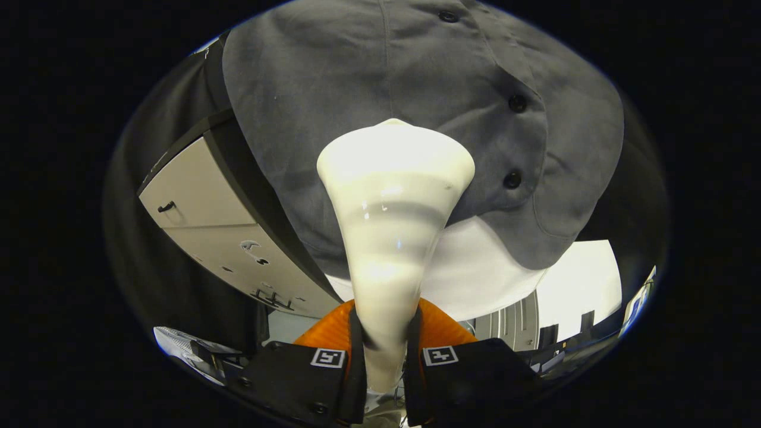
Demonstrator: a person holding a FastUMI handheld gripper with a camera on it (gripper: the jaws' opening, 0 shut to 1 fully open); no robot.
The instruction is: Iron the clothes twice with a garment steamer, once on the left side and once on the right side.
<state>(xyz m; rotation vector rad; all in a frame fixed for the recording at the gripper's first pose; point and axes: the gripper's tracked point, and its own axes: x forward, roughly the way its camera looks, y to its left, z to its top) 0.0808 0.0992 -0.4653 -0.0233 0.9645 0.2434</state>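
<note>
A cream-white garment steamer [389,226] stands between my fingers, its narrow handle pinched by both and its wide head flaring out ahead. My gripper [385,351] is shut on that handle. The head rests against a grey buttoned shirt [368,77] hanging just beyond it, left of the row of dark buttons [517,103]. A white garment [475,273] shows under the shirt's lower hem.
A pale cabinet panel [208,220] with a dark handle and dark frame stands to the left of the shirt. A bright white surface [585,279] and dark furniture lie to the right, below the hem.
</note>
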